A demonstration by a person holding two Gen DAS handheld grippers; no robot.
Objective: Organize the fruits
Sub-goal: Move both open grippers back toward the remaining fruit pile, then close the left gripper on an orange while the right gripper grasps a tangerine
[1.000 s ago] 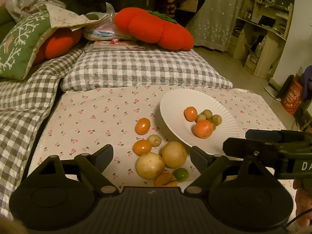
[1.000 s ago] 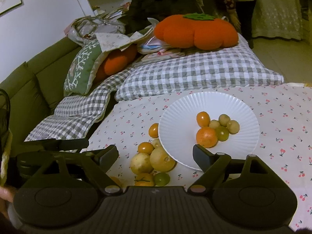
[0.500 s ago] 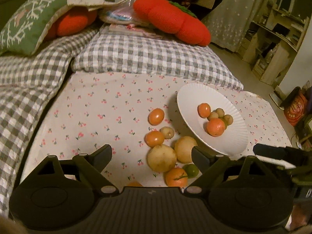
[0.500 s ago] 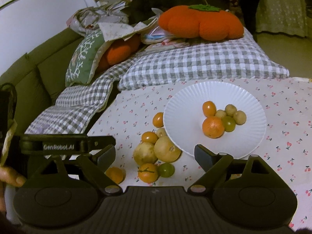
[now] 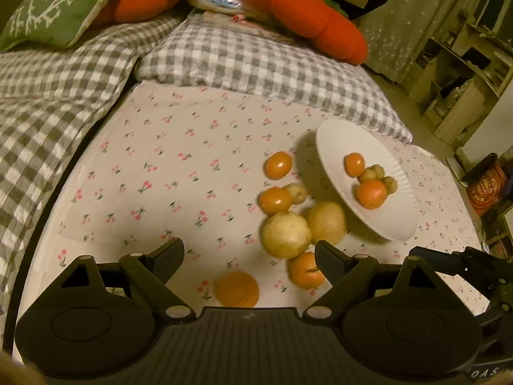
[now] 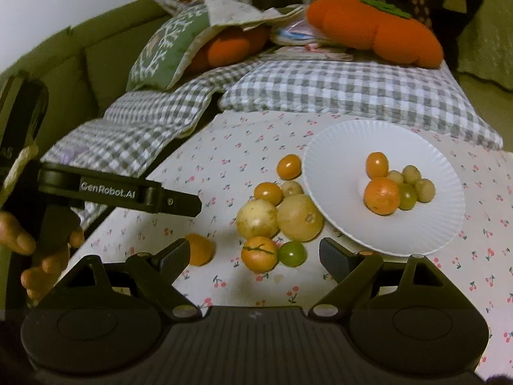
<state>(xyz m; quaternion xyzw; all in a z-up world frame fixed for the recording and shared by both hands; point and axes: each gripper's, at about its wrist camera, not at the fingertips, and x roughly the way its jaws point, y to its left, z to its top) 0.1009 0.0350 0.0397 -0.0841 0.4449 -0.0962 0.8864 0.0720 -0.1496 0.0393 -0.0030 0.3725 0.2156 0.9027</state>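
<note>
Jaws both wide, empty; round orange, yellow fruits (image 6: 279, 215) beside white plate (image 6: 336, 147).

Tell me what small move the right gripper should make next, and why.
Probably ease the right gripper down onto the orange nearest it. Both grippers are open and empty, that orange sits on the cloth between the fingers, and the plate holds only a few fruits.
</note>
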